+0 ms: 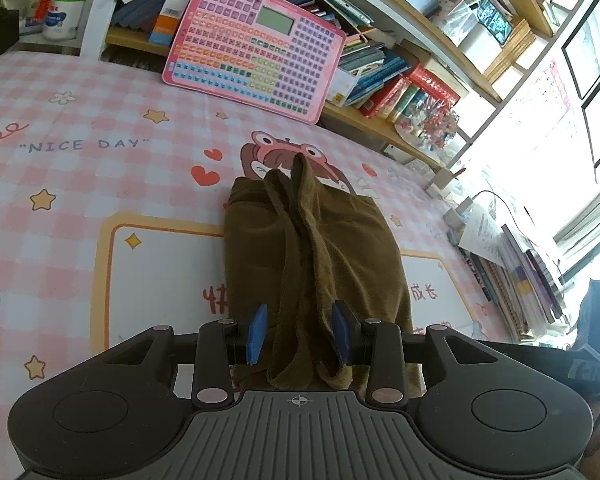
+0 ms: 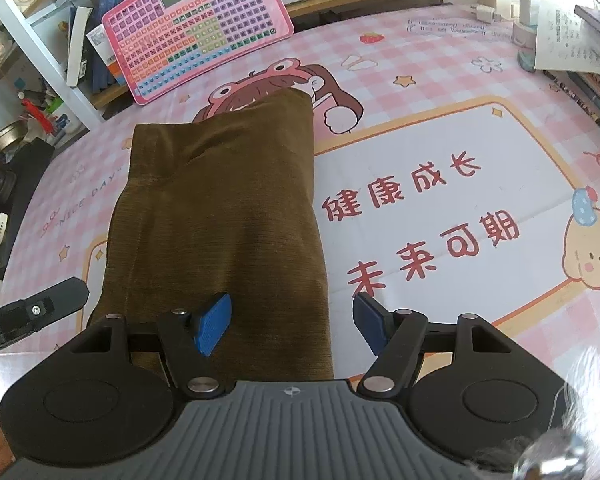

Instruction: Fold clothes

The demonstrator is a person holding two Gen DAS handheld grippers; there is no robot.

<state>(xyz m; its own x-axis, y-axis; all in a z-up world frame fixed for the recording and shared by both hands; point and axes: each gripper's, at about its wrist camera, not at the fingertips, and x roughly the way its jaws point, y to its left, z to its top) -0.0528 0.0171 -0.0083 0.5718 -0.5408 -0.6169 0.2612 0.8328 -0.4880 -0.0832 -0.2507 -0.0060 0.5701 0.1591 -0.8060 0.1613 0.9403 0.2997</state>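
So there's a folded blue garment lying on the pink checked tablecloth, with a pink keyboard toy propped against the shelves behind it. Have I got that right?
Nearly. The folded garment is olive-brown, not blue; only the pads on the jaws are blue. The right wrist view shows it plainly. The rest holds: it lies on the pink checked tablecloth, with the pink keyboard toy propped against the shelves behind it.

A table (image 2: 440,80) lies under a pink checked cloth (image 1: 80,184) printed with stars, hearts, cartoon animals and "NICE DAY"; along its far edge runs a wooden shelf (image 1: 380,120) crammed with books (image 1: 400,88); a pink keyboard board (image 1: 256,40) leans against it; a white upright (image 1: 100,4) stands far left beside a white tub (image 1: 62,16); to the right, a window (image 1: 596,60) throws in bright daylight; more books (image 1: 520,280), a paper sheet (image 2: 560,40) and chargers (image 2: 484,12) crowd the right edge.
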